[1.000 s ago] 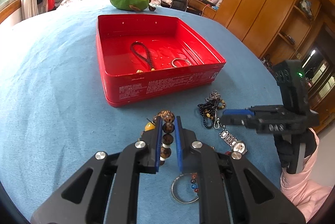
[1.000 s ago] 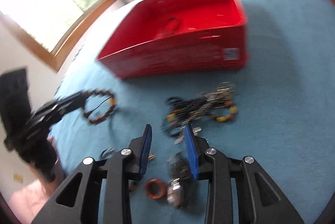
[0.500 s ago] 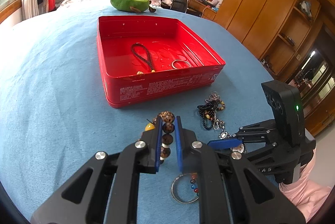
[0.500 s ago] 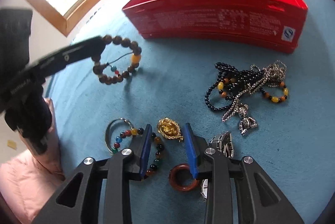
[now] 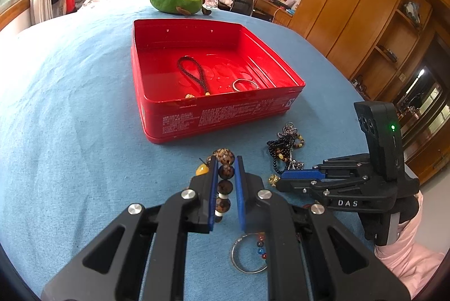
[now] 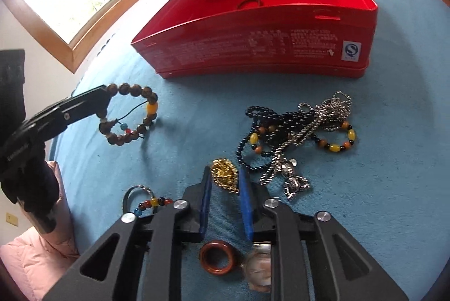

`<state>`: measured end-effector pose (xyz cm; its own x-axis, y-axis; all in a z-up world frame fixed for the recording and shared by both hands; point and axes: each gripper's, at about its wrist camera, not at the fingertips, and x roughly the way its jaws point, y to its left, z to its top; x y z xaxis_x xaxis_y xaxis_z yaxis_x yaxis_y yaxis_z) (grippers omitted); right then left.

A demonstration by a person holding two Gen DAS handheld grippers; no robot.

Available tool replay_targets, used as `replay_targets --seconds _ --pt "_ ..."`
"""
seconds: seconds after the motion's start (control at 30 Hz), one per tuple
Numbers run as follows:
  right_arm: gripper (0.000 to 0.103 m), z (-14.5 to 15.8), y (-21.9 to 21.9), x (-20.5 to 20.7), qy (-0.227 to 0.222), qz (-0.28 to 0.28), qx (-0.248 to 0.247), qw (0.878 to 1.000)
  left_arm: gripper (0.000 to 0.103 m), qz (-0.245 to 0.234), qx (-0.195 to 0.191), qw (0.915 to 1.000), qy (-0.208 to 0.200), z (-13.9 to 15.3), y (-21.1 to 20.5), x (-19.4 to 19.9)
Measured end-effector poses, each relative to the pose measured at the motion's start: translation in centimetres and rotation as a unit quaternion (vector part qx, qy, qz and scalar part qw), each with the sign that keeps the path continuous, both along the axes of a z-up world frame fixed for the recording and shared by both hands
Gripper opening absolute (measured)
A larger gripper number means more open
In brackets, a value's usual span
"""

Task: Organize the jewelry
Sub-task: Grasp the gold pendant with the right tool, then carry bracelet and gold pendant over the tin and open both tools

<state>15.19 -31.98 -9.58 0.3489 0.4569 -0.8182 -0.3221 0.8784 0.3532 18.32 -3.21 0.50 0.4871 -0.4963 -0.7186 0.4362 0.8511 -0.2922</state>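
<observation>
**Beads pinched on your left, gold charm between the right pads**

Your left gripper (image 5: 225, 182) is clamped on the brown bead bracelet (image 5: 225, 180); the right wrist view shows what the left one cannot, the whole loop (image 6: 128, 115) hanging off the fingertips just above the blue cloth (image 6: 393, 174). Your right gripper (image 6: 225, 197) has just been closing, and the gold charm (image 6: 223, 178) sits between its blue pads, which do not yet press on it (a sliver of cloth shows at each side). Only the right view shows the brown ring (image 6: 216, 261) and the watch face (image 6: 260, 271) under the fingers. The tangled chains and black beads (image 6: 298, 129) lie just beyond. The red tin (image 5: 213, 81) stands further off; from the left view you look into it and find a dark cord loop (image 5: 194, 74) and a silver ring (image 5: 244, 84).
</observation>
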Motion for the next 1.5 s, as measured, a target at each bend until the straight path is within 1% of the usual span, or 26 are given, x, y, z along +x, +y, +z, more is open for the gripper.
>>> replay_targets --seconds 0.07,0.17,0.2,0.23,0.27,0.3,0.4,0.47,0.57,0.8,0.93,1.03,1.17,1.23,1.37,1.4,1.5 --pt "0.030 0.2 0.5 -0.1 -0.006 0.008 -0.007 1.000 0.010 0.001 0.000 1.0000 0.002 -0.1 0.0 0.1" --pt "0.030 0.2 1.5 -0.5 -0.016 0.011 -0.021 1.000 0.010 0.002 0.002 1.0000 0.006 -0.2 -0.1 0.3" --pt "0.030 0.2 1.7 -0.5 -0.021 0.011 -0.026 0.999 0.010 0.003 0.003 1.0000 0.007 -0.3 -0.1 0.4" --pt "0.022 0.2 1.8 -0.5 -0.025 0.009 -0.031 0.999 0.010 0.004 0.003 1.0000 0.008 -0.4 -0.2 0.4" --pt "0.018 0.1 1.8 -0.5 -0.029 0.008 -0.036 0.999 0.010 0.004 0.004 0.9999 0.008 -0.4 -0.2 0.4" --pt "0.018 0.1 2.0 -0.5 -0.030 0.007 -0.033 0.999 0.010 0.005 0.004 0.9999 0.009 -0.5 -0.2 0.4" --pt "0.017 0.1 1.4 -0.4 -0.029 0.007 -0.014 0.999 0.010 0.008 0.001 0.9999 0.007 -0.4 -0.1 0.4" --pt "0.016 0.7 0.5 -0.4 -0.029 0.007 0.017 0.999 0.010 0.008 -0.002 1.0000 0.003 -0.1 0.0 0.3" --pt "0.016 1.3 -0.5 -0.5 -0.039 0.001 0.040 0.998 0.010 0.008 -0.007 0.9999 -0.002 0.1 0.1 0.1" --pt "0.016 2.1 -2.2 0.0 -0.042 -0.007 0.084 0.996 0.010 0.009 -0.016 0.9998 -0.009 0.8 0.5 -0.3" --pt "0.016 3.3 -2.8 -0.2 -0.055 -0.016 0.102 0.993 0.010 0.011 -0.027 0.9993 -0.023 1.9 1.1 -0.8" --pt "0.016 4.0 -3.2 0.0 -0.059 -0.023 0.113 0.992 0.010 0.008 -0.041 0.9988 -0.025 2.6 1.3 -1.0" --pt "0.016 4.9 -3.5 0.6 -0.058 -0.031 0.117 0.991 0.010 0.015 -0.040 0.9987 -0.029 3.7 1.3 -0.9" --pt "0.016 5.6 -3.6 1.1 -0.059 -0.034 0.116 0.991 0.010 0.017 -0.038 0.9986 -0.032 4.7 1.1 -0.6" --pt "0.016 8.3 -3.7 2.6 -0.079 -0.039 0.104 0.991 0.010 0.020 -0.029 0.9976 -0.059 7.6 0.6 0.2" --pt "0.016 9.0 -3.8 3.2 -0.085 -0.040 0.104 0.990 0.010 0.022 -0.032 0.9971 -0.065 8.5 0.5 0.9" --pt "0.016 10.4 -3.7 4.7 -0.099 -0.048 0.101 0.989 0.010 0.030 -0.044 0.9959 -0.073 9.9 0.3 2.8"
